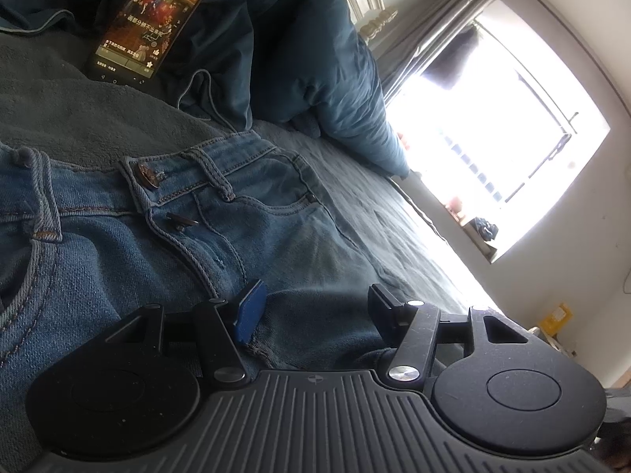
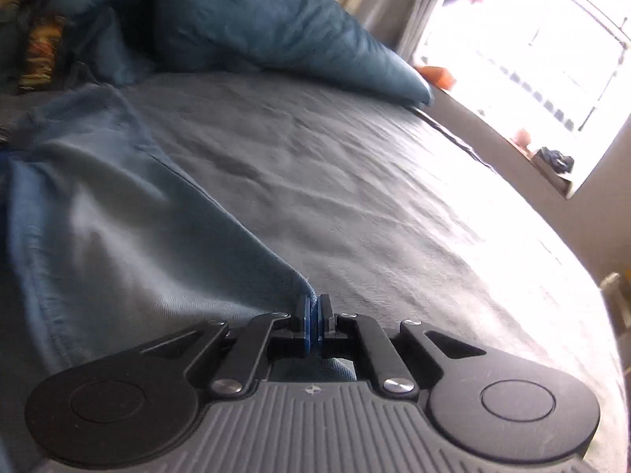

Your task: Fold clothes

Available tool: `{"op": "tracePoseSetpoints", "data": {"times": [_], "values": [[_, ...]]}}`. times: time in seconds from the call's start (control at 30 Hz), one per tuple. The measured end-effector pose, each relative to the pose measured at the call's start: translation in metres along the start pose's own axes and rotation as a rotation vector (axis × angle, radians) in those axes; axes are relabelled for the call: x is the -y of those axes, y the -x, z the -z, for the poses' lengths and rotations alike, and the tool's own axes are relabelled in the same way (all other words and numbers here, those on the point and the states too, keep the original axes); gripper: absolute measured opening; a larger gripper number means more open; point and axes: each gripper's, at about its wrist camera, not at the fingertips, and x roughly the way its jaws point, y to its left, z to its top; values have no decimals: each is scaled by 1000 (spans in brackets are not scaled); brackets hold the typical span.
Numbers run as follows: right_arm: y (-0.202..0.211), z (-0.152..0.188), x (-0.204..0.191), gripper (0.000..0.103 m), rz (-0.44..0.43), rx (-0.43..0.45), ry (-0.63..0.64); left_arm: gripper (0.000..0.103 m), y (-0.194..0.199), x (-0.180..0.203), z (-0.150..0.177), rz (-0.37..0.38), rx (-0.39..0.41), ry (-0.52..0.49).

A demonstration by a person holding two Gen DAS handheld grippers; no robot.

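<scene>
One jeans (image 2: 118,205) leg pinched in right gripper (image 2: 314,315) (waistband far); left gripper (image 1: 315,311) open.

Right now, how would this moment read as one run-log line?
task: fold clothes | left gripper: open over jeans | right gripper: shut on jeans edge | surface: bed

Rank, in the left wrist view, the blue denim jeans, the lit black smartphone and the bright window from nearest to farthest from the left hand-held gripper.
1. Blue denim jeans: directly under the open left hand-held gripper.
2. Lit black smartphone: upper left, lying on the teal bedding beyond the waistband.
3. Bright window: far right, past the bed's edge.
</scene>
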Motion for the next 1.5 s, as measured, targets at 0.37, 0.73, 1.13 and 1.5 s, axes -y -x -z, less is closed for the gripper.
{"op": "tracePoseSetpoints", "data": {"times": [0.37, 0.73, 1.13, 1.5], "values": [[-38, 2, 12, 51, 33, -106, 44, 58, -2, -1, -3, -2, -11, 6], [-43, -85, 16, 55, -443, 9, -267, 58, 0, -3, -5, 3, -16, 20], [-177, -148, -83, 33, -574, -106, -127, 57, 3, -5, -9, -23, 15, 14], [-195, -156, -102, 5, -390, -41, -148, 57, 0, -3, -8, -44, 16, -18]]}}
